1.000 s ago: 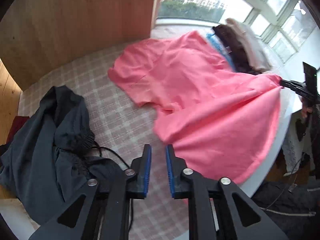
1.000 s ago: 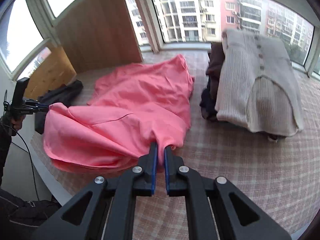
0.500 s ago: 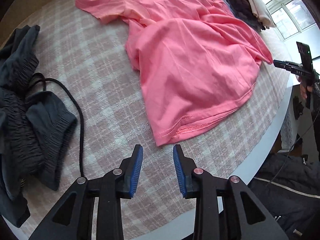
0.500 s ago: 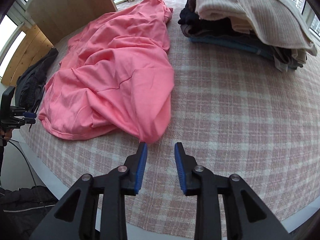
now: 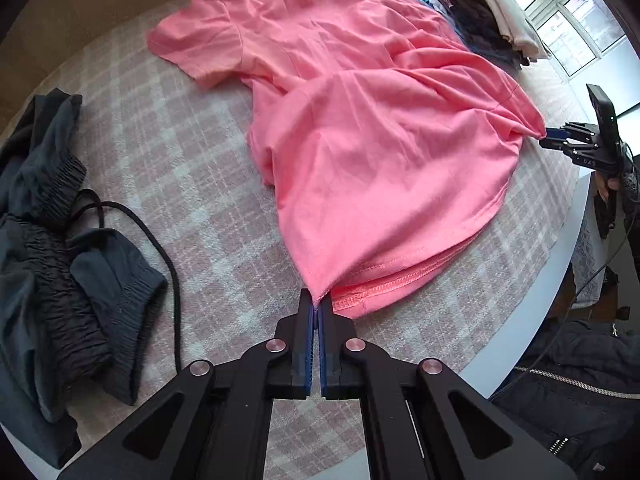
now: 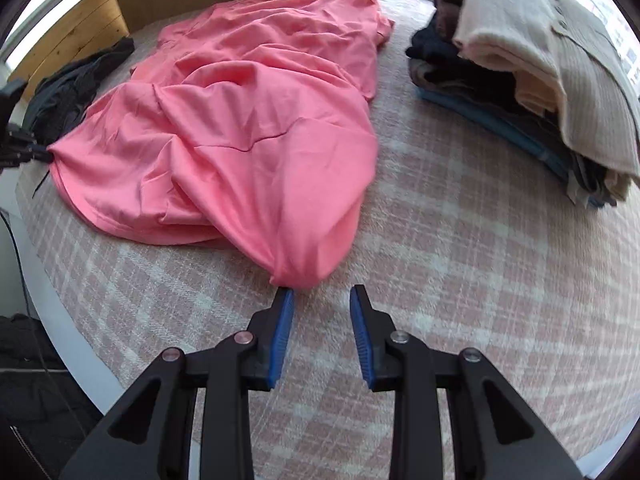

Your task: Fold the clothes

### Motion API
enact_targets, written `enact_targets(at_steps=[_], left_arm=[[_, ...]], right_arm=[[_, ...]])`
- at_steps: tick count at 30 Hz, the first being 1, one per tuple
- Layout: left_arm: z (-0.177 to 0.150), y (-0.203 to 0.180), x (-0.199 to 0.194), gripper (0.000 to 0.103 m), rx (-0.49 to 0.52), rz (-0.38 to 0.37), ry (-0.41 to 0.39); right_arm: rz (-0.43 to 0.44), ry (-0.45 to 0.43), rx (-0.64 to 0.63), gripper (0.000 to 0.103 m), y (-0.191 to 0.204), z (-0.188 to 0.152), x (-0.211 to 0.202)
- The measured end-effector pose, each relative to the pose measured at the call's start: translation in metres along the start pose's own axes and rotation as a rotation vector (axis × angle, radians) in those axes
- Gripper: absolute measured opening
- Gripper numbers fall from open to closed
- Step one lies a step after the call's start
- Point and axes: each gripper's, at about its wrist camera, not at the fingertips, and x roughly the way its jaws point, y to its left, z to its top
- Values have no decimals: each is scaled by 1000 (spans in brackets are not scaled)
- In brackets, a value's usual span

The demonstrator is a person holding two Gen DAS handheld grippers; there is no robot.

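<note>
- Checked cloth (image 6: 460,248) covered the table under everything we saw.
- Pink T-shirt (image 5: 360,128) lay rumpled and partly doubled over in the middle of that cloth, one sleeve stretched to the far left.
- Stack of folded clothes (image 6: 532,64) stood at the far right, just beside the shirt, with a beige knit on top.
- Dark grey garment (image 5: 52,264) sat bunched at the left, apart from the shirt, a black cord trailing from it.
- Our left gripper (image 5: 316,312) was clamped on the shirt's near hem corner.
- Our right gripper (image 6: 322,300) stood released, its jaws apart, with a bunched corner of the shirt lying just beyond the tips.
</note>
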Motion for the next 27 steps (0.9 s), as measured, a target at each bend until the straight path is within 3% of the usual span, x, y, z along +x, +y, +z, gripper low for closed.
enact_targets(at_steps=[3,5,6,7,10,13,17,19,20,21,24,27], left_arm=[[0,6,-14,1,-17,27,-23],[1,10,-25,1,-24,32,-49],[2,11,-32,1,-24,36,-65],[3,12,-39,1,-25,39,-82],[17,14,-64,1,-29,43,-129],[9,5,-89,1,-19,60,-165],[-9,2,-121,1,-19,83,-200],[-12,7,-118,1,-22,101,-191],[-11,12,-106,1,-23,114,-162],[-11,16,-92,1,-27,125,-131],[-13,31,-49,1,-53,133,-44],[-18,36,-32,1,-68,110,-14]], right_arm=[[17,-46,-40,29,9,12,4],[109,-84,-15,26,7,22,2],[155,-89,5,9,5,28,0],[185,-76,28,5,3,33,-2],[264,-58,58,5,3,35,-24],[317,-76,81,5,7,25,-65],[436,-145,208,5,-9,10,-111],[381,-127,240,12,-16,12,-105],[296,-100,227,21,-17,13,-94],[232,-66,220,23,-15,10,-80],[173,48,183,23,3,-3,-37],[138,63,75,24,41,-20,-20]])
